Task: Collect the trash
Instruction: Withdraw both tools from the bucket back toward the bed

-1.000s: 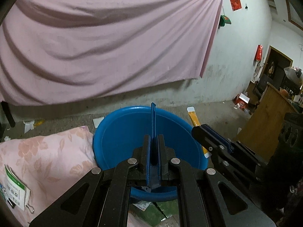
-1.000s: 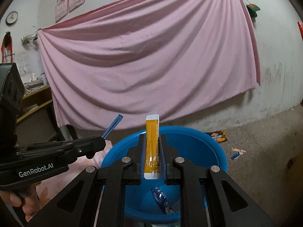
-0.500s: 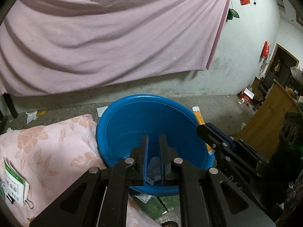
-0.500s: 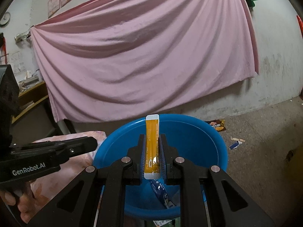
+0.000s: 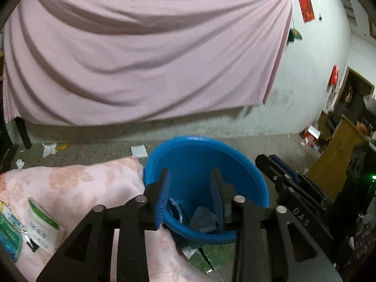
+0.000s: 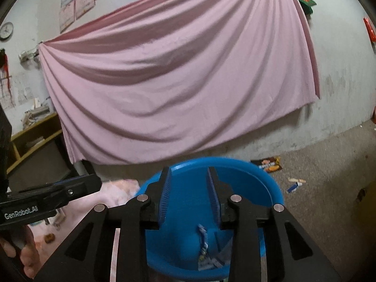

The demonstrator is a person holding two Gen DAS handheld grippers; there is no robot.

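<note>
A: Item 1, left gripper (image 5: 190, 183)?
B: Jaws just been opening, part spread, nothing betw. pads. Over blue basin (image 5: 246, 171).
A: Item 2, right gripper (image 6: 189, 185)?
B: Same: just opened partway, empty, above basin.
A: Trash?
B: Wrappers (image 6: 204, 251) lying in basin bottom.

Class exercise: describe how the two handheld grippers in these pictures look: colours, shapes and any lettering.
Both the left gripper and right gripper are black, with angular linkage arms, silver rivets and ribbed blue pads. One body bears white "GenRobot.AI" lettering; the other shows "DAS".
</note>
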